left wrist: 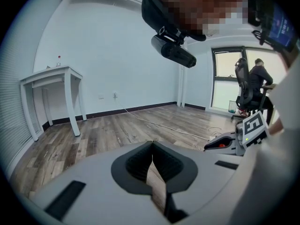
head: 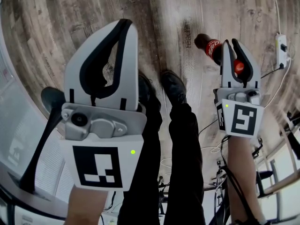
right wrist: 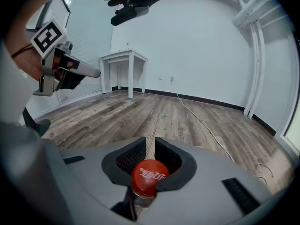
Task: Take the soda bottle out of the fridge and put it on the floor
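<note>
The right gripper (right wrist: 150, 143) had its 2 jaws clenched on the neck of the dark plastic soda bottle with a red label (head: 211, 48), just below its round red screw cap (right wrist: 149, 176). The bottle hung tilted over the grey-brown wood-plank floor (head: 178, 13). The left gripper (left wrist: 152, 145) held its 2 jaws closed tip to tip, grasping nothing.

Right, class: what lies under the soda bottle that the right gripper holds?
Wood-plank floor lies under the soda bottle, which hangs by its neck from the right gripper. Its body hides its base, so floor contact cannot be seen.
</note>
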`<action>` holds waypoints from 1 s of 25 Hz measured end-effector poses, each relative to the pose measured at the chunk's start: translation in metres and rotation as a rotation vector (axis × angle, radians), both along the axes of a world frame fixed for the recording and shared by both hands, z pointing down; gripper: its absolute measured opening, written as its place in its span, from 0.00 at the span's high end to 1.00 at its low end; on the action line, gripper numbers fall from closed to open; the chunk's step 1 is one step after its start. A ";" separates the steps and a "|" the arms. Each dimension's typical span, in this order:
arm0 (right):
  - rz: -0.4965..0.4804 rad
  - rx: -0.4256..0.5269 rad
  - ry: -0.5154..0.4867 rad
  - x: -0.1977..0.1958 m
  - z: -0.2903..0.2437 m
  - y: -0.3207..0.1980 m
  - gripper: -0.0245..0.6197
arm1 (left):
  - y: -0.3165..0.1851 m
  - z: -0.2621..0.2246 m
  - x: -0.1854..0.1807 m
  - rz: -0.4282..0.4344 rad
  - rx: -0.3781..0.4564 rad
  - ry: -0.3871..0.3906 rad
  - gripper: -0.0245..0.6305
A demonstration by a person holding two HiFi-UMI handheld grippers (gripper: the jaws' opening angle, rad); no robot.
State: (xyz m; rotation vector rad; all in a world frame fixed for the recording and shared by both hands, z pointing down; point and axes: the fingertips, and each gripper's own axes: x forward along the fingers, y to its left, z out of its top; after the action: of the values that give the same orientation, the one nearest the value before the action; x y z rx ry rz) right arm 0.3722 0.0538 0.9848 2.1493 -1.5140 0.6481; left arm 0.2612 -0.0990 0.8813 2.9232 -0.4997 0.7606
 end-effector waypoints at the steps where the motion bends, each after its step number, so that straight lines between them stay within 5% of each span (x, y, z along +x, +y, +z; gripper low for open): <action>1: 0.000 -0.002 0.000 0.000 0.003 0.001 0.85 | 0.001 0.001 -0.001 0.001 0.000 -0.001 0.94; 25: -0.021 -0.076 0.012 -0.007 0.056 0.017 0.85 | 0.014 0.028 -0.021 -0.009 -0.016 -0.027 0.94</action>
State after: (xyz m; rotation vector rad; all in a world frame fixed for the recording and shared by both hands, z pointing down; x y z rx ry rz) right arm 0.3652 0.0712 1.0410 2.0747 -1.4799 0.6739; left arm 0.2400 -0.0852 0.9097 2.8975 -0.5066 0.8006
